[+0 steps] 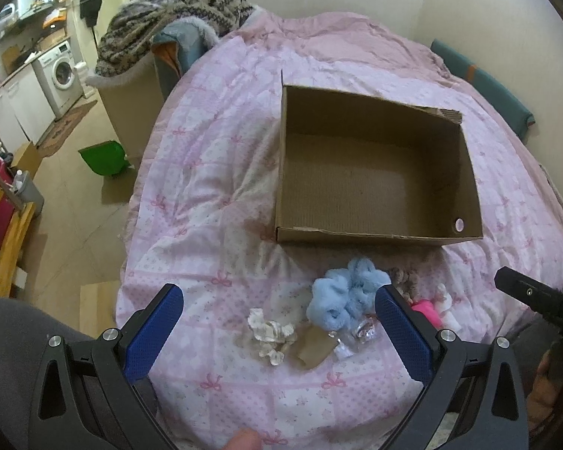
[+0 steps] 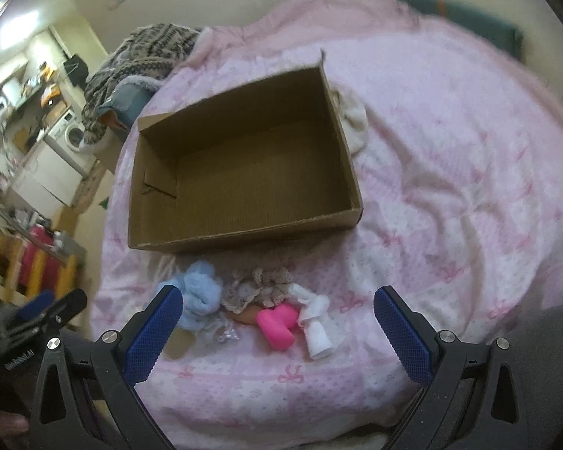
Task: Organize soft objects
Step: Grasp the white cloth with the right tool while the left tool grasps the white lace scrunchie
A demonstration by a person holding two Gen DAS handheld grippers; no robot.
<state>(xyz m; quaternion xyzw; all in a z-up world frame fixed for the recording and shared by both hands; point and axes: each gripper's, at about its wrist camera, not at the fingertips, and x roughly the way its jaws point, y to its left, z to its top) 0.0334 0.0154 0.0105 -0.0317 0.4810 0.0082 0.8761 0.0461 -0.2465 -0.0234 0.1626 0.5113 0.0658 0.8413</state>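
An empty cardboard box (image 1: 375, 236) (image 2: 244, 240) sits open on the pink bedspread. In front of it lies a loose pile: fluffy blue socks (image 1: 341, 296) (image 2: 200, 292), a crumpled cream cloth (image 1: 270, 332), a tan piece (image 1: 315, 345), a lacy grey-brown cloth (image 2: 259, 287), a bright pink soft item (image 2: 276, 324) and a white sock (image 2: 317, 324). My left gripper (image 1: 279, 298) hovers open just before the pile, nothing between its blue pads. My right gripper (image 2: 279, 298) is open too, over the pink item and white sock. The other gripper's black body (image 1: 536, 298) (image 2: 45, 311) shows at each view's edge.
The pink quilt (image 1: 214, 172) covers the bed. A striped knit blanket (image 1: 169, 11) is heaped at the bed's far left corner. Left of the bed are floor, a green dustpan (image 1: 103, 157), a washing machine (image 1: 58, 71) and a wooden chair (image 1: 7, 236). A white cloth (image 2: 354, 120) lies behind the box.
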